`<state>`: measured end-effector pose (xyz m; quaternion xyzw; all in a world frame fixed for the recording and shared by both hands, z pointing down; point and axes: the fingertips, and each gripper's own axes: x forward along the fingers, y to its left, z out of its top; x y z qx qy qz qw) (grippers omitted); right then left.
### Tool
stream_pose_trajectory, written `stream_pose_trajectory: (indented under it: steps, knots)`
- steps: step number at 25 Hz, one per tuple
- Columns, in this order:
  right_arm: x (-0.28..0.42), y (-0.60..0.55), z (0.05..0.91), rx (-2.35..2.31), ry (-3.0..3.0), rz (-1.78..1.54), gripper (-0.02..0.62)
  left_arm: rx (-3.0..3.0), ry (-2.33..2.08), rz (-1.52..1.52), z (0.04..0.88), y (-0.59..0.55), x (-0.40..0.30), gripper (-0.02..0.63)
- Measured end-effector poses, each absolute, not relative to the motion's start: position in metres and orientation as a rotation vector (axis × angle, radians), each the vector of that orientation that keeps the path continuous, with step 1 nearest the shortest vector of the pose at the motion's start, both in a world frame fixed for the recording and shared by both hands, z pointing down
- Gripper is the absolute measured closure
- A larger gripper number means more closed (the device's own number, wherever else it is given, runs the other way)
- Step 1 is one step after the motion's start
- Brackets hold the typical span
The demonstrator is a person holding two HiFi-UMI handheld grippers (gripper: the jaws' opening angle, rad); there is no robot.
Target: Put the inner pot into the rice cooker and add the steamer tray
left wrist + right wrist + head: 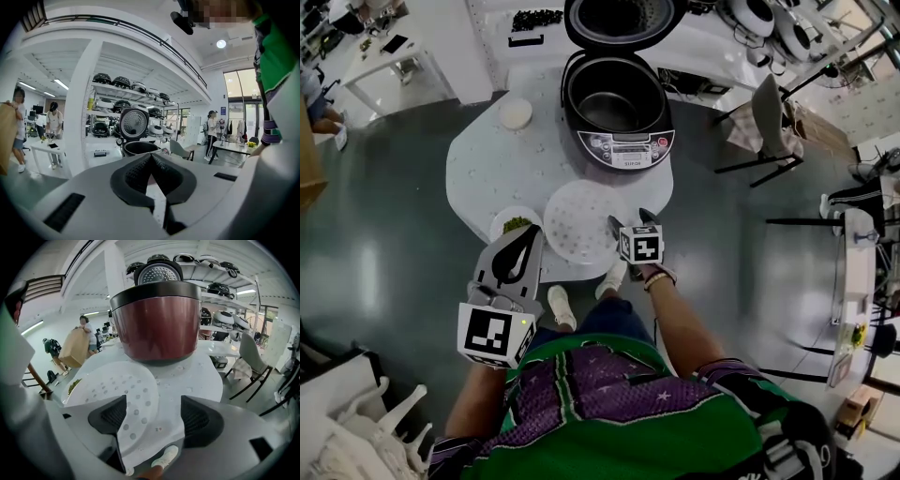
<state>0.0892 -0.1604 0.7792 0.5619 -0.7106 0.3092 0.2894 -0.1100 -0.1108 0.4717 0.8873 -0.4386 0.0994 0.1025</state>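
The rice cooker [617, 108] stands at the far side of the white table [487, 169] with its lid up, and the dark inner pot [614, 101] sits inside it. The white perforated steamer tray [577, 220] lies flat on the table in front of the cooker. My right gripper [630, 219] is open at the tray's right edge. In the right gripper view the steamer tray [117, 390] reaches under the left finger of the right gripper [153, 420], and the red cooker [159, 319] stands behind. My left gripper [534, 232] is shut and empty beside the tray's left edge. The left gripper [151, 157] points level towards the cooker [136, 140].
A white bowl of green food [516, 223] sits by the left gripper's tip. A small white round lid [516, 113] lies left of the cooker. A chair [769, 122] stands to the right of the table. The table's near edge is just under both grippers.
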Motion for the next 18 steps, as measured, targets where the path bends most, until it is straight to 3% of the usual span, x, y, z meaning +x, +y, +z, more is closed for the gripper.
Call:
stream_pose_trajectory:
  steps: [7, 18]
  knots:
    - [0.094, -0.163, 0.783, 1.518, -1.871, 0.799, 0.394, 2.615, -1.237, 0.338, 0.485, -0.105, -0.096, 0.584]
    - [0.091, -0.164, 0.788, 1.506, -1.868, 0.81, 0.548, 2.61, -1.251, 0.352, 0.487, -0.108, -0.096, 0.584]
